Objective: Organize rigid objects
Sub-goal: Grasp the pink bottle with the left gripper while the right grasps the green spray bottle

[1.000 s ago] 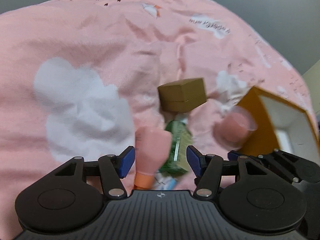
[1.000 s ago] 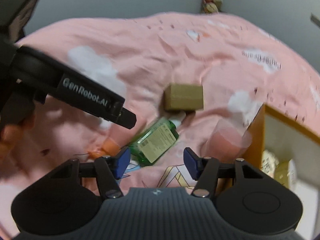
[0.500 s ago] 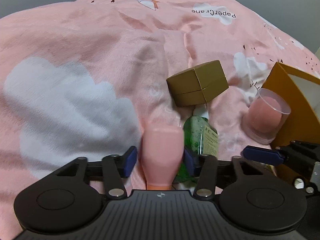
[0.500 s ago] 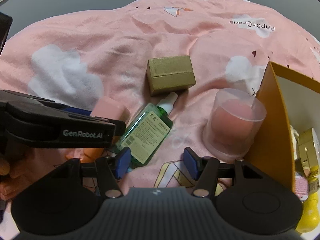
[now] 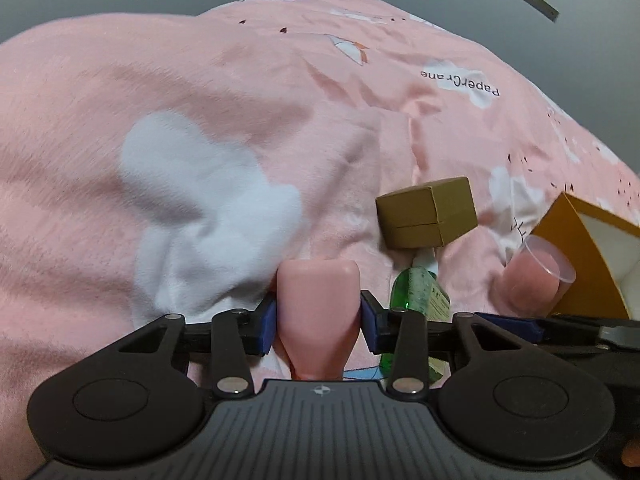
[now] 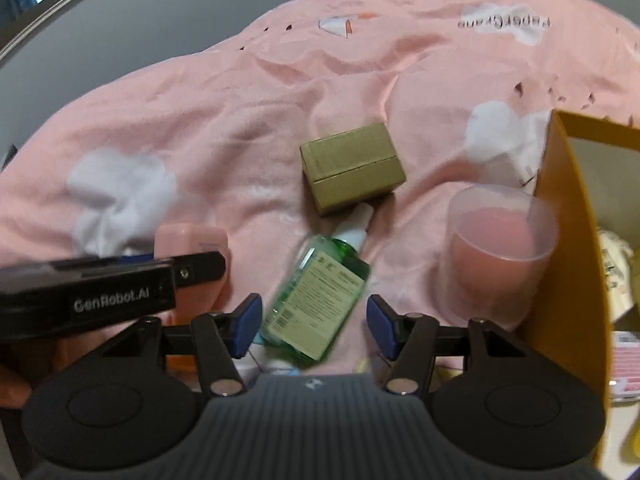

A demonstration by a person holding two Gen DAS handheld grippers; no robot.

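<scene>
So on the pink cloud-print blanket [image 5: 200,120], furthest left is the pink bottle [image 5: 318,312]; the left gripper [image 5: 319,322] has both blue pads pressed on its sides, so it's pinching that one, orange cap end pointing back toward the camera; in the right wrist view the same bottle [image 6: 192,244] peeks out from behind the left gripper's black finger. Next over, the green bottle [image 6: 316,300] lies flat with its white cap touching the brown cardboard box [image 6: 352,168]; the right gripper [image 6: 314,326] sits around its lower end, jaws closing, bottle between them, but the pads aren't touching it yet. Then the clear cup [image 6: 498,248] with pink stuff inside stands upright right against the orange box [image 6: 560,240], which already has a few items in it on the far right.
</scene>
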